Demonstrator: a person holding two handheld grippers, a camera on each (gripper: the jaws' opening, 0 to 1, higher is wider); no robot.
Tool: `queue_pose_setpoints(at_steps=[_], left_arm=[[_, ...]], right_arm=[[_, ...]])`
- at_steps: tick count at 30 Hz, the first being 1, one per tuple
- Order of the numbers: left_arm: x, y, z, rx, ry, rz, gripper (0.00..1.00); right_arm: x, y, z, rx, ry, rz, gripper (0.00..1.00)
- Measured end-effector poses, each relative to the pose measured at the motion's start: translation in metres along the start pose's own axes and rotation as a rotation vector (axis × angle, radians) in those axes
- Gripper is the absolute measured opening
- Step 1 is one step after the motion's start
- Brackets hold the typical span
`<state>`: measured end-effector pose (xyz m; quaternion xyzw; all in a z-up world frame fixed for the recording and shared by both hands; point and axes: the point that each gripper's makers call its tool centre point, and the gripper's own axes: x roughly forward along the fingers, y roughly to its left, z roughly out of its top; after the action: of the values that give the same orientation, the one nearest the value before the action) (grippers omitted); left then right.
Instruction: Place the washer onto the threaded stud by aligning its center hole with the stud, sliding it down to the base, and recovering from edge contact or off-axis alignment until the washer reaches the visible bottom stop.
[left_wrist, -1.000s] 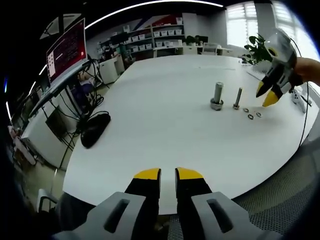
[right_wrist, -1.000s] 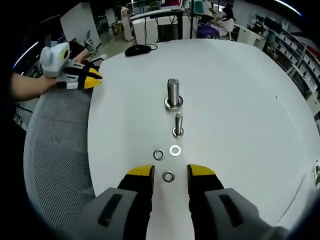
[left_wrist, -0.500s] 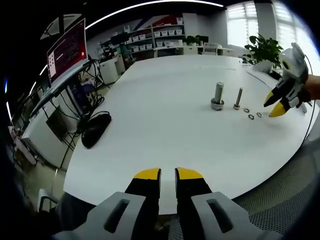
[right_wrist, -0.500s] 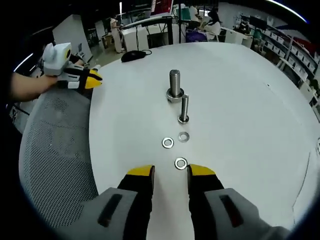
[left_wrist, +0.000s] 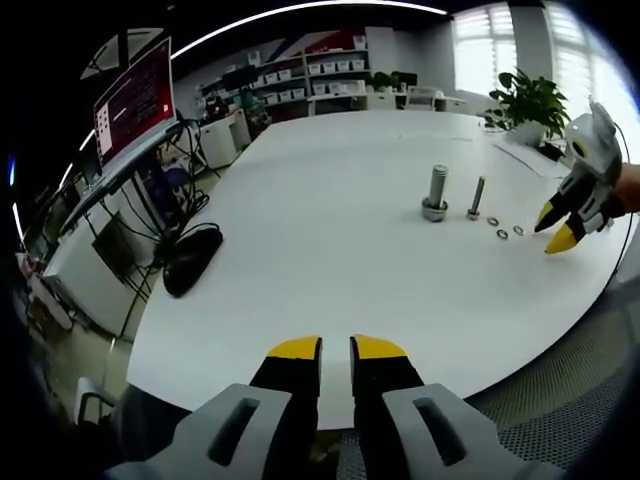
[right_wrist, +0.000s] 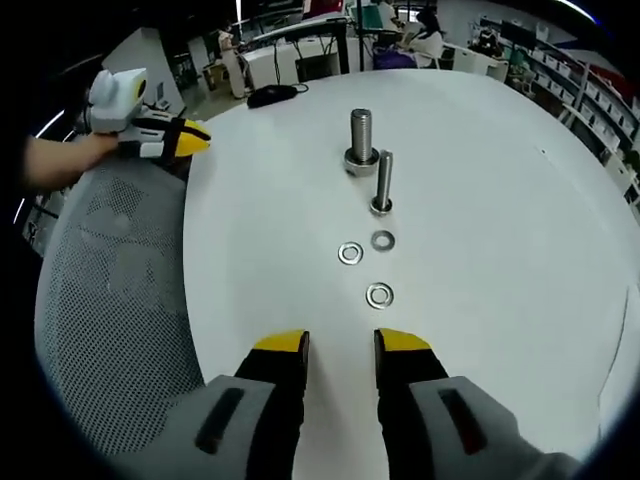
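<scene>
Right gripper (right_wrist: 340, 345) hovers empty over the near table (right_wrist: 480, 200) edge, jaws parted by a moderate gap, three washers ahead of it — nearest washer (right_wrist: 379, 295) lying flat, well short of the thin stud (right_wrist: 382, 186) and the thick stud (right_wrist: 362, 140) behind. Left gripper (left_wrist: 335, 347) — jaws nearly closed, holding nothing — waits at the table's far side. Step in hand: approach, no washer yet grasped. Next move likely calls for lowering the open jaws astride the nearest washer's rim.
</scene>
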<state>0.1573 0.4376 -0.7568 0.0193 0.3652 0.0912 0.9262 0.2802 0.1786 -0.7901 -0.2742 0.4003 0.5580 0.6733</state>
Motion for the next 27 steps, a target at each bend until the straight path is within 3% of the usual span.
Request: queue_pose_setpoints(at_steps=[6, 27], left_arm=[[0.0, 0.0, 0.0, -0.002, 0.002, 0.005, 0.09], [0.001, 0.001, -0.001, -0.001, 0.004, 0.006, 0.09]], right_arm=[[0.002, 0.0, -0.008, -0.003, 0.01, -0.002, 0.28], [0.004, -0.016, 0.0, -0.022, 0.022, -0.027, 0.28]])
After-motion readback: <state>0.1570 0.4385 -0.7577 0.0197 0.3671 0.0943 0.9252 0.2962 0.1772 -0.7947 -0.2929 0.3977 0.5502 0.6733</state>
